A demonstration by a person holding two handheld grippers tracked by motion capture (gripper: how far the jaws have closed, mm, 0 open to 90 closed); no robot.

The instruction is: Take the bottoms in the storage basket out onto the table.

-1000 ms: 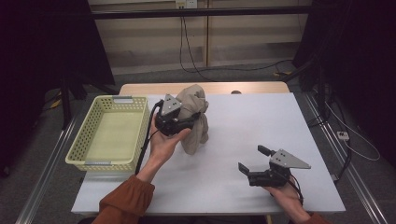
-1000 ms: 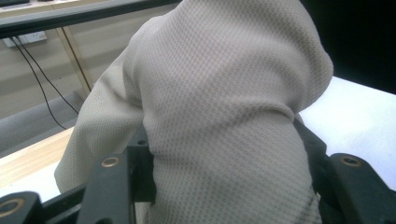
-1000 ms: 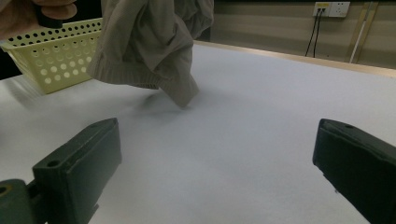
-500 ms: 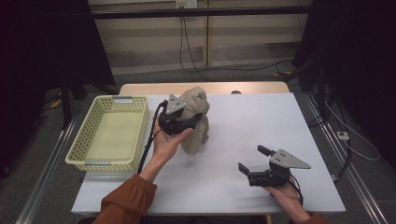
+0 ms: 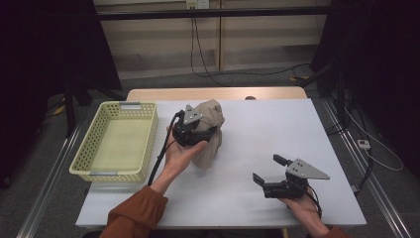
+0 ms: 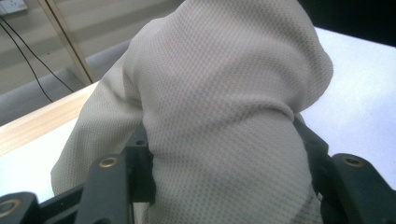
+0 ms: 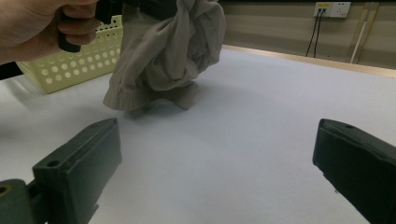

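A beige knitted cloth (image 5: 212, 115) is bunched in my left gripper (image 5: 202, 131), which is shut on it above the white table (image 5: 267, 124). In the left gripper view the cloth (image 6: 224, 88) bulges between both jaws of the gripper (image 6: 224, 186); the jaws have just eased open slightly with the cloth still pinched. The cloth's lower end (image 7: 140, 98) rests on the table. My right gripper (image 5: 268, 169) lies low at the front right, open, with nothing between its jaws (image 7: 215, 158).
A pale yellow perforated basket (image 5: 86, 148) stands at the table's left, beside the left hand, and in the right gripper view the basket (image 7: 79, 65) shows behind that hand. A wooden strip (image 5: 218, 93) borders the table's far edge. Cables run across the floor beyond.
My left gripper has sunk a little with the cloth, so the cloth's lower end sits lower on the table. The right gripper has kept still.
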